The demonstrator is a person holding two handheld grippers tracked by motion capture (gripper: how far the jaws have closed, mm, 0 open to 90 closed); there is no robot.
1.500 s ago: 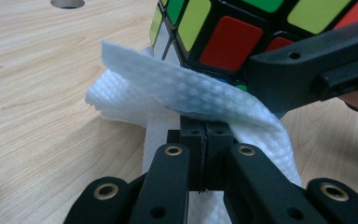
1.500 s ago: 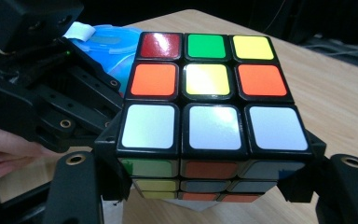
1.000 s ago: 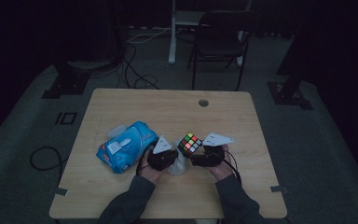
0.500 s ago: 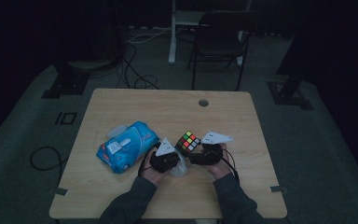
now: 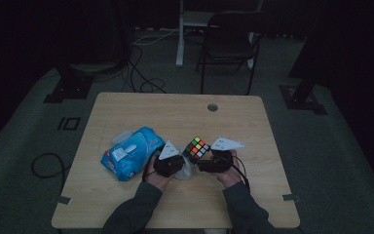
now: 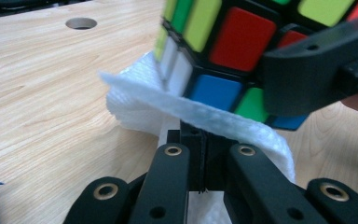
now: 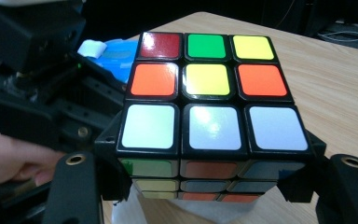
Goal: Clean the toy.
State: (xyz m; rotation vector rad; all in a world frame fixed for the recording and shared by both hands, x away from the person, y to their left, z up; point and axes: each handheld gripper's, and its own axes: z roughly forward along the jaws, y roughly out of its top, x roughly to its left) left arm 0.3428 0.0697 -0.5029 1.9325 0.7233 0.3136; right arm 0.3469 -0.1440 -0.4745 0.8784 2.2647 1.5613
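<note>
We hold the scrambled puzzle cube with its coloured stickers on black plastic (image 7: 209, 116) in the right gripper (image 5: 216, 161), raised just above the light wooden table (image 5: 175, 117), near the front edge and right of centre. In the right gripper view the two black jaws clamp the cube's lower layer from opposite sides, with the white row facing the camera and red, green and yellow squares behind it.

The left gripper (image 5: 169, 163) pinches a folded white paper wipe (image 6: 177, 100); in the left gripper view its jaws are drawn together on the wipe's lower edge, and the sheet stands up against the cube's underside, touching the blue and white squares. The pale blue plastic pack of wet wipes (image 5: 131, 153) lies just beside the left hand, on the table's left half.

We judge the step in hand to be wiping the cube: the wipe is already in contact with one lower face, the upper faces not yet covered.

Next move, as we read it: drag the wipe across that face while the right gripper keeps a firm clamp, then turn the cube to present another side. Risk: the wipe snags on an edge and pulls free of the narrow pinch.
</note>
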